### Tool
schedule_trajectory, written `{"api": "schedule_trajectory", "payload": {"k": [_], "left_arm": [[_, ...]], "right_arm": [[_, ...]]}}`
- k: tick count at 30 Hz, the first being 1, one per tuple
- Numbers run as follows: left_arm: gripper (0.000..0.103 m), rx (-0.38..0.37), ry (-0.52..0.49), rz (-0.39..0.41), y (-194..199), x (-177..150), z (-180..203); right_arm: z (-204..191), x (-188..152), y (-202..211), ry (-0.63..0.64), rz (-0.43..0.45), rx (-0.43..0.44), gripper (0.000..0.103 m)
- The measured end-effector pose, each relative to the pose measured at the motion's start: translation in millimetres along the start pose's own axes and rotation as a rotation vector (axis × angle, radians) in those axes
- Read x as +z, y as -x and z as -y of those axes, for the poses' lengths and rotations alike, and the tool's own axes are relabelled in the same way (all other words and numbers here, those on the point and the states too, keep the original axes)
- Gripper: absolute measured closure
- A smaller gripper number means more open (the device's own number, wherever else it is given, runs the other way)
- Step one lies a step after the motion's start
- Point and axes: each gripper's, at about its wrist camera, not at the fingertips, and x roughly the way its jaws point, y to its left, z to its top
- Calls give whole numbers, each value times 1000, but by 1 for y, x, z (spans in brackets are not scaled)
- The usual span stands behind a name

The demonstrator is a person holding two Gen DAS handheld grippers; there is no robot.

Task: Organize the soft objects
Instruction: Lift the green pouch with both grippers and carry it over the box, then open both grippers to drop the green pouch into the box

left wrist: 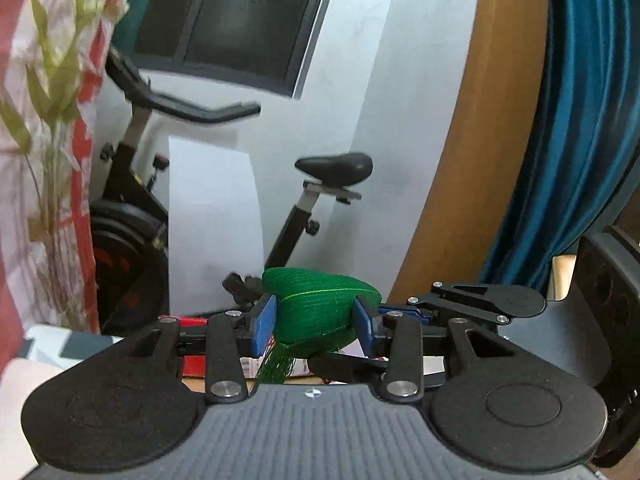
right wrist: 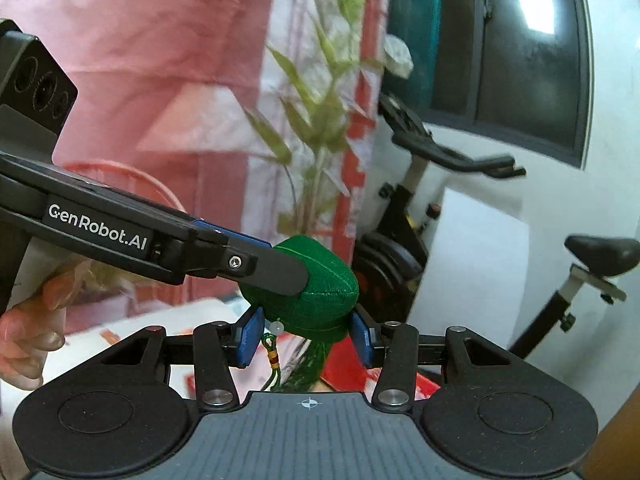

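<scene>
Between the blue pads of the left gripper (left wrist: 314,322) sits a green padded pouch (left wrist: 320,304), squeezed from both sides, jaws partly closed on it, green tassel (left wrist: 272,364) hanging below the fingers. Left of the left finger: a pink and white curtain with bamboo print (left wrist: 48,120), then a black exercise bike (left wrist: 132,208), its handlebar above and its saddle (left wrist: 336,166) rising behind the pouch. Under the fingers, a red box (left wrist: 192,344), partly hidden by the linkage. Right of the right finger: the right gripper (left wrist: 404,312) reaching in sideways to the pouch, behind it a wooden panel (left wrist: 472,160) and a blue drape (left wrist: 576,140).

Right wrist view, left to right: a hand (right wrist: 28,320) at the frame edge, blurred; the left gripper (right wrist: 280,276) crossing in from the left, one black finger lying over the top of the green padded pouch (right wrist: 316,300). The right gripper (right wrist: 305,340) holds the same pouch from below, blue pads pressed on its lower sides, jaws partly closed. A beaded cord with a pale bead (right wrist: 274,344) dangles just inside the left pad. Beyond the fingers, the curtain (right wrist: 160,60); right of them, the bike (right wrist: 404,216) and a dark window (right wrist: 516,48). Both grippers share the pouch, held clear of any surface.
</scene>
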Motion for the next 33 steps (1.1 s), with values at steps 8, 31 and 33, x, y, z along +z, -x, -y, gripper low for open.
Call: {"api": "schedule_trajectory", "payload": {"k": [8,31,33], "left_arm": [[59,-8,5,-129,-71,-22,-28],[59,65,-12,-238,-119,-39,-47],[59,77,-27,-237,-104,-38,-42]], "right_arm": [[38,-46,-59,-31,-122,-1,60],[91,-101,-84,-232,-257,-183,65],[87,-98,-70,-241,-241,-180,65]]}}
